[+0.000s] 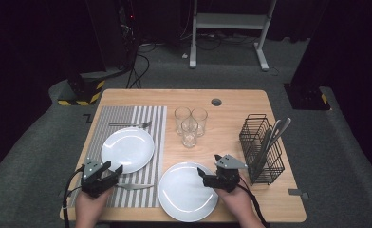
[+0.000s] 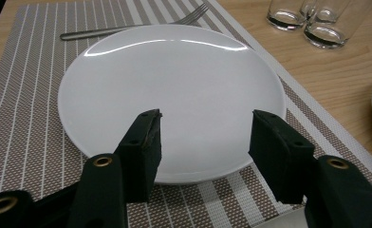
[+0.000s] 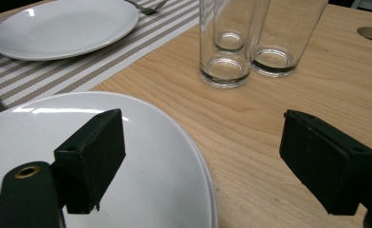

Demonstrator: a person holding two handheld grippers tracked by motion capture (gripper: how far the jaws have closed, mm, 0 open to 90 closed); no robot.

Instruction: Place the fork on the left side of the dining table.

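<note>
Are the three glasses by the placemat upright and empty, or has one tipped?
All three glasses stand upright and look empty: the right gripper view shows clear bases flat on the table, with no liquid inside.

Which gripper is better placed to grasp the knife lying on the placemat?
Left. The left gripper, jaws open, sits right beside the knife; the right gripper hovers over the near plate.

Three glasses (image 1: 190,124) stand mid-tabletop (image 1: 231,97); a wire basket (image 1: 261,148) of cutlery sits right; a fork (image 1: 131,125) lies far on the mat (image 1: 158,142).
</note>
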